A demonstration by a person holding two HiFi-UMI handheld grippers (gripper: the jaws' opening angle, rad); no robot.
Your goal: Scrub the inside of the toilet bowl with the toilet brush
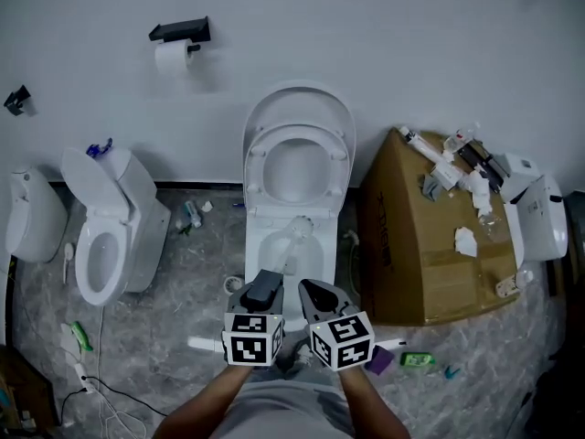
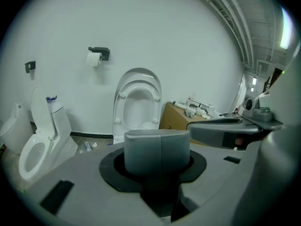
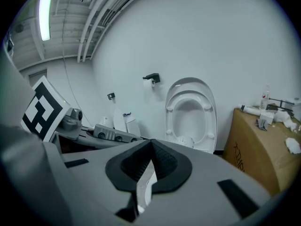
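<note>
A small white fixture [image 1: 32, 213] is standing at the left edge of the floor [image 1: 196, 273], against the wall. Just beside it, a second toilet [image 1: 102, 245] is sitting with its lid up. Green scraps [image 1: 80, 337] and a white cable [image 1: 101, 401] are lying near the floor's bottom-left corner. On the wall above, a toilet paper roll [image 1: 172, 56] is hanging under a black holder [image 1: 181, 31].

At the centre, the main toilet [image 1: 297, 167] is standing against the wall with its seat and lid both raised. The toilet brush [image 1: 294, 234] is reaching down into the toilet bowl [image 1: 265, 245], with its head toward the back of the bowl. The left gripper [image 1: 264, 288] is clamping the brush by the handle. In the left gripper view, the grey handle end [image 2: 157, 150] is filling the gap between the jaws and standing upright. The right gripper [image 1: 320, 296] is hovering just beside the left one, over the bowl's front rim. Its jaws are drawn together to a narrow slit with nothing gripped, and only a sliver of white is showing through.

To the right, a cardboard box [image 1: 411, 245] is standing just beside the toilet. White tubes [image 1: 430, 151] are cluttering the far edge of its top, and crumpled paper [image 1: 466, 240] is lying toward the right edge. A white appliance [image 1: 539, 213] is sitting at the box's right edge. A purple item [image 1: 379, 359] and a green item [image 1: 416, 359] are lying on the floor by the box's front edge.
</note>
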